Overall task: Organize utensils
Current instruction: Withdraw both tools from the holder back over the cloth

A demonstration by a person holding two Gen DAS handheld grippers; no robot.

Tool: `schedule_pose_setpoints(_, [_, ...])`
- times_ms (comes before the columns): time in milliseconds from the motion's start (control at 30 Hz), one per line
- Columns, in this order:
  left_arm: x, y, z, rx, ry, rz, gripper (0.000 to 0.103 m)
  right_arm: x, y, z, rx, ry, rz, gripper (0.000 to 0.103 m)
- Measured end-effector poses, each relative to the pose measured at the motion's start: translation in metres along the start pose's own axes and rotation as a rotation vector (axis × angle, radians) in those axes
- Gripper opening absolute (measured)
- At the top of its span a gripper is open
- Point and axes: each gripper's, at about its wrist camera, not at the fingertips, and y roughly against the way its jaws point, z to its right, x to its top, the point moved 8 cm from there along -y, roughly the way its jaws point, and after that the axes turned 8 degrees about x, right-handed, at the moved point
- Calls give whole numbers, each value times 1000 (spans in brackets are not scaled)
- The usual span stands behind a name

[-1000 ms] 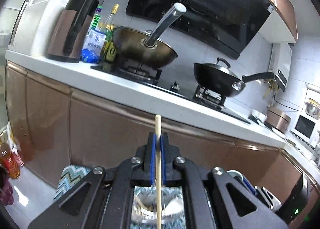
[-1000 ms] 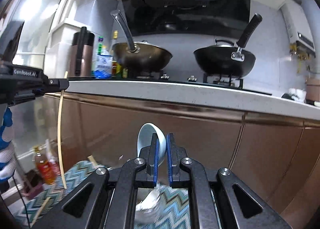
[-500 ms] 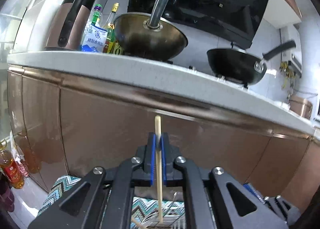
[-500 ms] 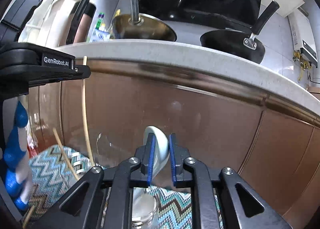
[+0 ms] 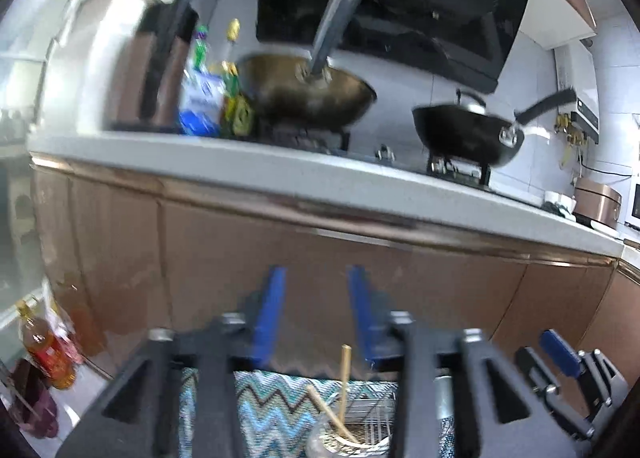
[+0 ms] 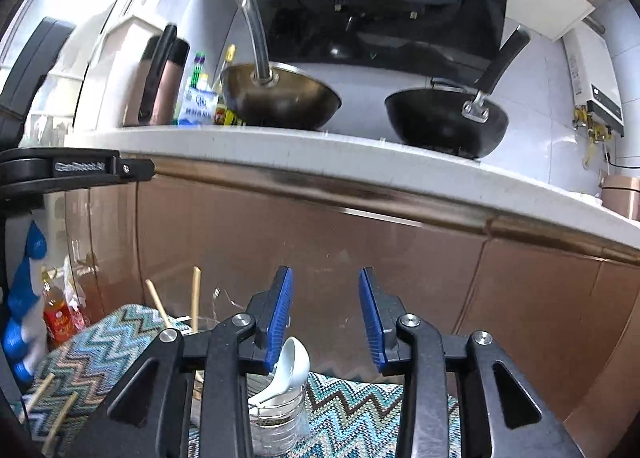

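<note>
The left gripper (image 5: 314, 308) is hanging over a zigzag-patterned cloth (image 5: 264, 402), its blue fingers (image 5: 269, 310) spreading apart with nothing between them. At six o'clock below it two chopsticks (image 5: 343, 374) are standing in a clear glass jar (image 5: 344, 444), leaning on its rim, which I take to be their sorting place. Beside the jar a wire rack (image 5: 374, 416) is sitting on the same cloth.

To the right, the right gripper (image 6: 325, 316) is also opening, its pads (image 6: 280, 314) apart and touching nothing. Just under it, at seven o'clock, a white ceramic spoon (image 6: 290, 368) is resting bowl-up in a ribbed glass holder (image 6: 280, 422), apparently kept apart from the sticks by kind. More chopsticks (image 6: 56, 398) are lying loose on the cloth at eight o'clock, probably still to be gathered.

Lettering on the other gripper's black body (image 6: 80, 167) at ten o'clock is too blurred to read.
</note>
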Motion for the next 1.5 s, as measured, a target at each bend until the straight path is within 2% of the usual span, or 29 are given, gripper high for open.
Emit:
schedule_pose_setpoints(100, [17,35,-13,18,-17,37,44,15,24,-2,0,-11,5,36])
schedule_pose_setpoints(200, [24,69,-22,32,-37,53,47,27,52,-7,12,-28,11,41])
schedule_pose_setpoints(267, [24,91,-28,42,-49,65,53,33,72,-11,16,-36,13,44])
schedule_pose_setpoints(467, [18,147,-51,64,-58,80,59,42,132,-23,23,-63,27,54])
schedule_pose_setpoints(567, [15,172,-60,75,-73,95,61,47,161,-28,18,-67,50,66])
schedule_pose_setpoints(733, [10,202,-69,84,-98,119,62,61,208,-36,-60,-44,132,94])
schedule_pose_setpoints(800, [9,210,-72,89,-101,127,62,66,221,-37,-70,-40,159,98])
schedule_pose_setpoints(967, [5,222,-80,101,-103,130,63,67,242,-36,-56,-48,165,101])
schedule_pose_setpoints(1133, [1,230,-89,116,-96,128,64,57,247,-26,-6,-121,147,103])
schedule_pose_setpoints(1433, [-5,235,-100,138,-107,138,65,21,231,-13,92,-244,53,103])
schedule_pose_setpoints(1500, [-7,235,-102,136,-102,140,65,12,228,-10,88,-254,48,103])
